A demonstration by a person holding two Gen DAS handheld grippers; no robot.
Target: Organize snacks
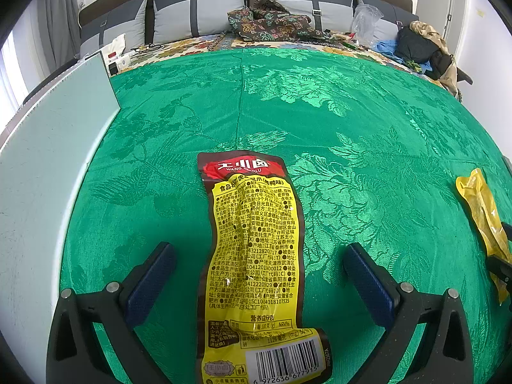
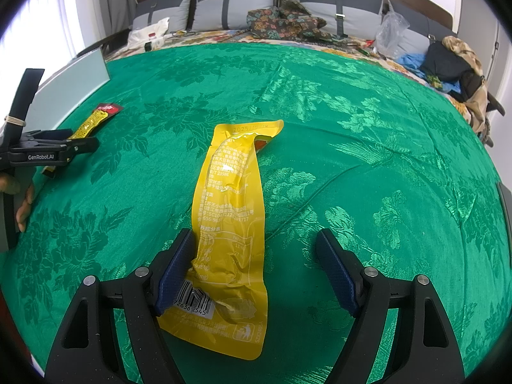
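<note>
On the green bedspread (image 1: 320, 112), both claws, left (image 1: 259, 249) and right (image 2: 256, 236), gape over snack packets.

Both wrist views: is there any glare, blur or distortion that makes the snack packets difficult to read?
Left wrist view: sharp; the yellow-and-brown snack packet has legible print, and fisheye bends the green bedspread. Right wrist view: glare patches and wrinkles wash out text on the plain yellow snack packet; bright window at upper left.
</note>
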